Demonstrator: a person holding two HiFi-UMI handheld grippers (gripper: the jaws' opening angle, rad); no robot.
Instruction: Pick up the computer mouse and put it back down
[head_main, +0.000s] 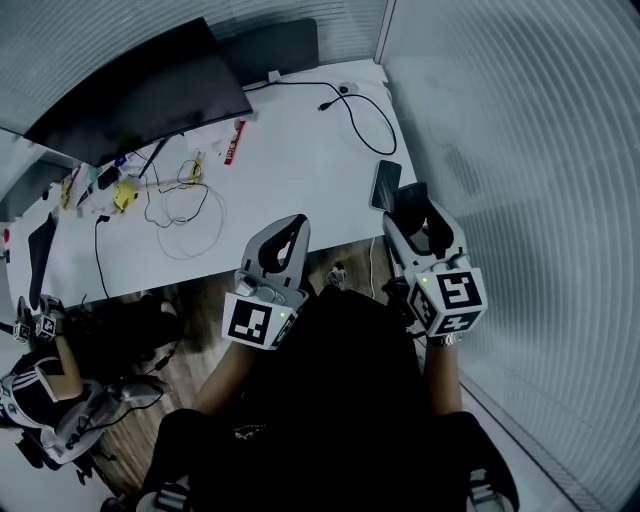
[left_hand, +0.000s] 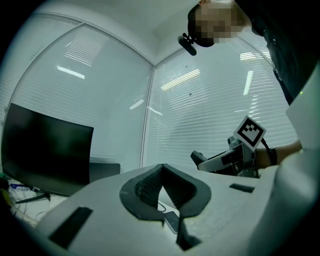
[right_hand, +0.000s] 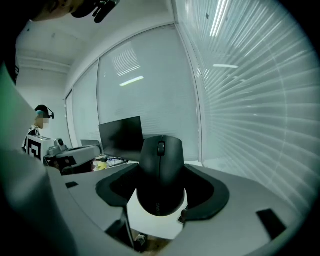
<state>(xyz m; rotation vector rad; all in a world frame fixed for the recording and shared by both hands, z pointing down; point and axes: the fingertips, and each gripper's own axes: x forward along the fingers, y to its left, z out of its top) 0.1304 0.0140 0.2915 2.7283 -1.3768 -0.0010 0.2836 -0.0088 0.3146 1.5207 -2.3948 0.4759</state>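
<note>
Right gripper view: right claw (right_hand: 161, 186) grips matte black computer mouse (right_hand: 161, 165), long axis along jaws; white table (head_main: 300, 170) just ahead, upper left; left claw (left_hand: 162, 186) closed, empty

L gripper (head_main: 290, 225), R gripper (head_main: 412, 200): grey shells, b/w marker cubes (head_main: 250, 322); blk clothes (head_main: 330, 400).

We see dim, bluish pictures. Bright light streaks (left_hand: 182, 79) glare on the shiny walls (left_hand: 110, 115). The white desk (head_main: 300, 150) looks brightest. The mouse (right_hand: 161, 172) up close is a dark, soft shape. Everything bends near the black, round edges.
</note>
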